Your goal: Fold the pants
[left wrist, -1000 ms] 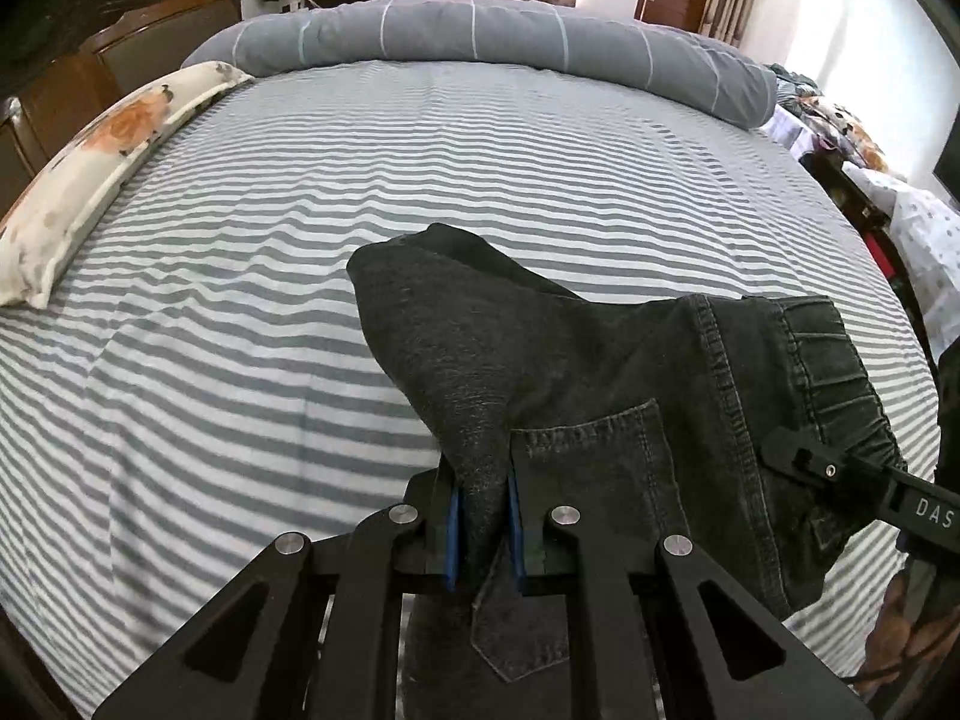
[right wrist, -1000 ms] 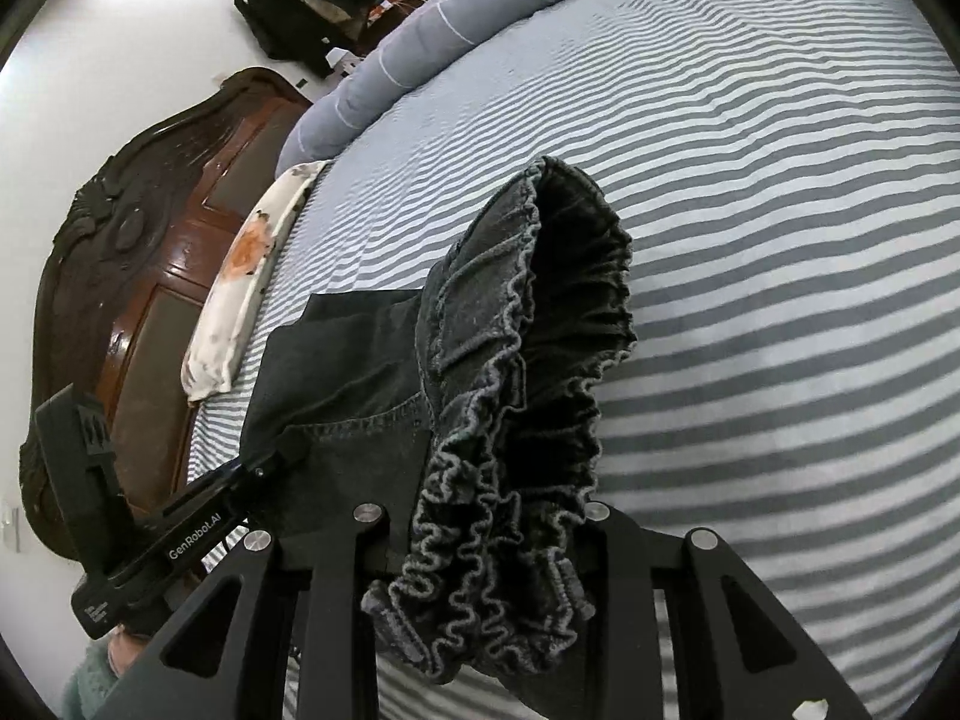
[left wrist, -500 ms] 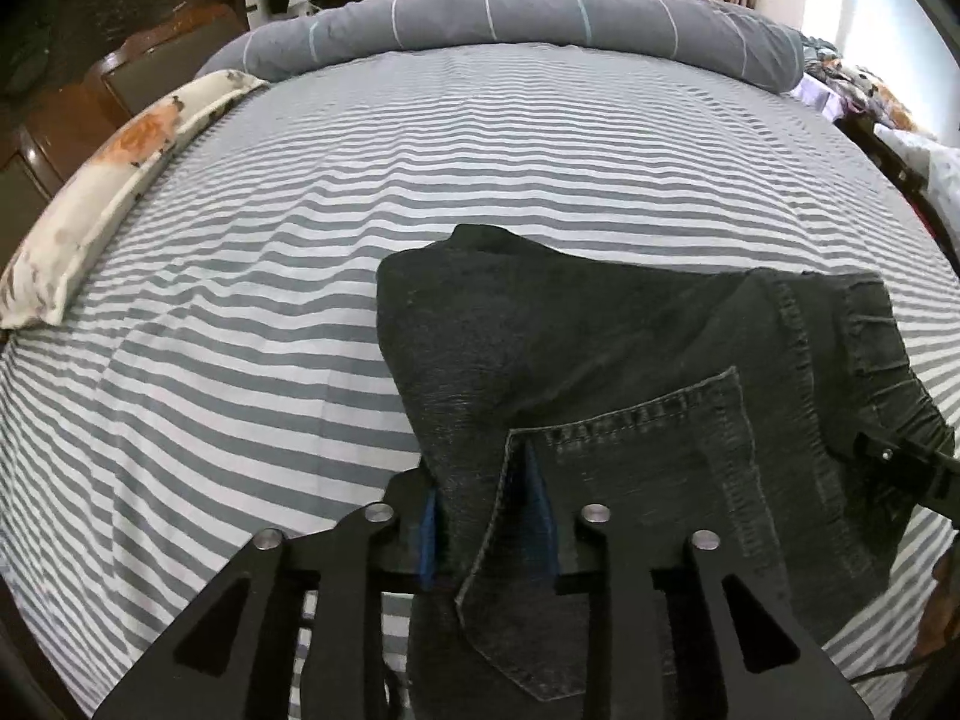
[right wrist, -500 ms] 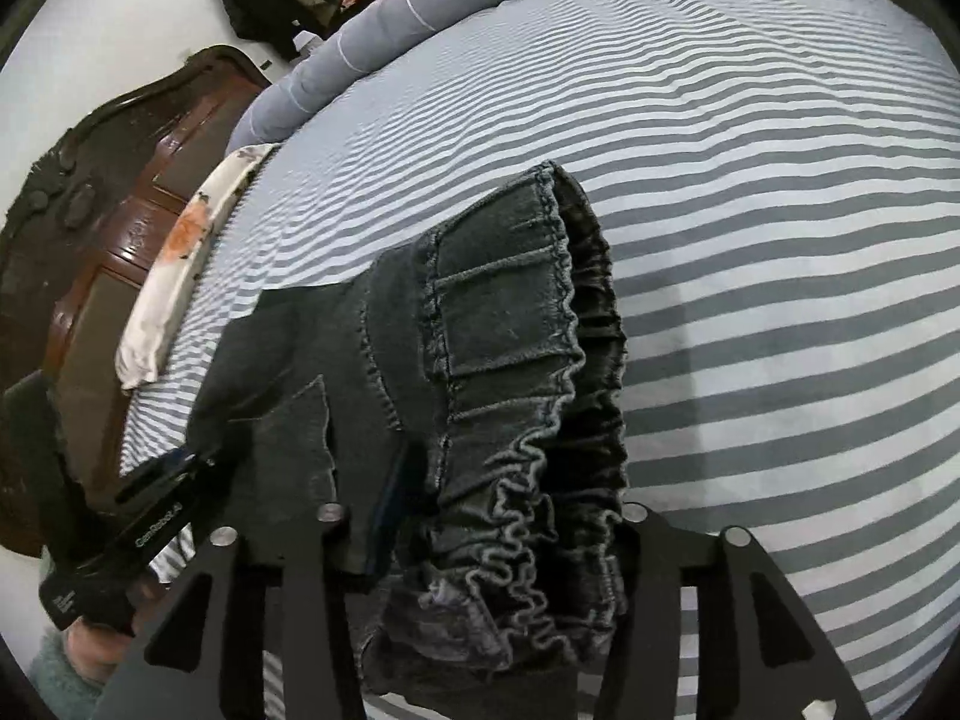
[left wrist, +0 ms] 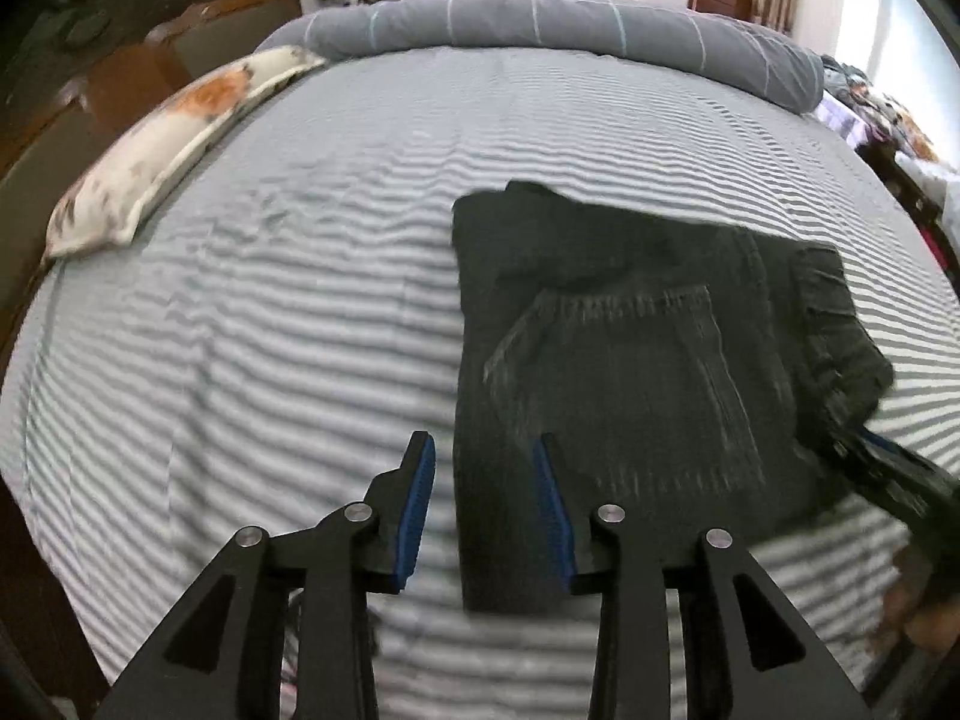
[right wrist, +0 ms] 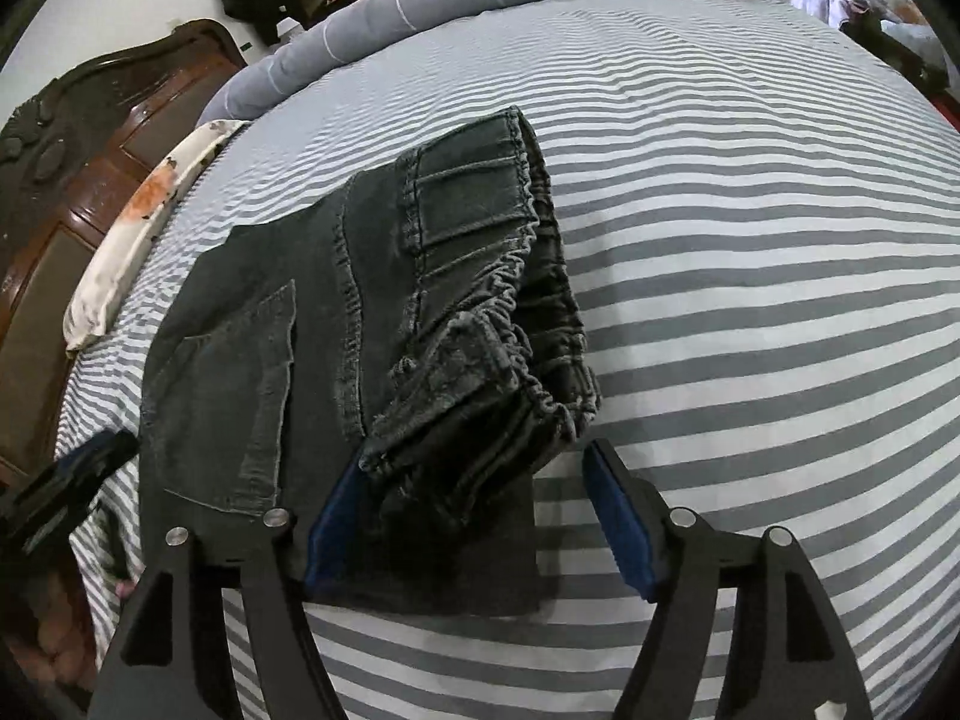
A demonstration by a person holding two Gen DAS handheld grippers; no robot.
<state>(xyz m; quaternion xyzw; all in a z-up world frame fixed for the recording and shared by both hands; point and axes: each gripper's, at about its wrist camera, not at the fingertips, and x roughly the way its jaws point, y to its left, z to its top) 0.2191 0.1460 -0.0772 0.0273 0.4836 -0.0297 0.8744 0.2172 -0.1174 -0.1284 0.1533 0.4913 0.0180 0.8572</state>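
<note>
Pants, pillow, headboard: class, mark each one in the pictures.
pants (right wrist: pixel 252 372): right wrist view, on the back pocket.
pillow (left wrist: pixel 174 138): left wrist view, on its middle.
headboard (right wrist: pixel 72 180): right wrist view, on a wooden panel.

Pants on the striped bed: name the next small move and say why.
Probably pull both tongs straight back. The left tongs and right tongs stand open, gripping nothing, and the black pants lie folded on the striped bed; only the waistband is bunched and may need flattening.

One pants (left wrist: pixel 630 372), two tongs (left wrist: pixel 480 504), one pillow (left wrist: pixel 174 138)
</note>
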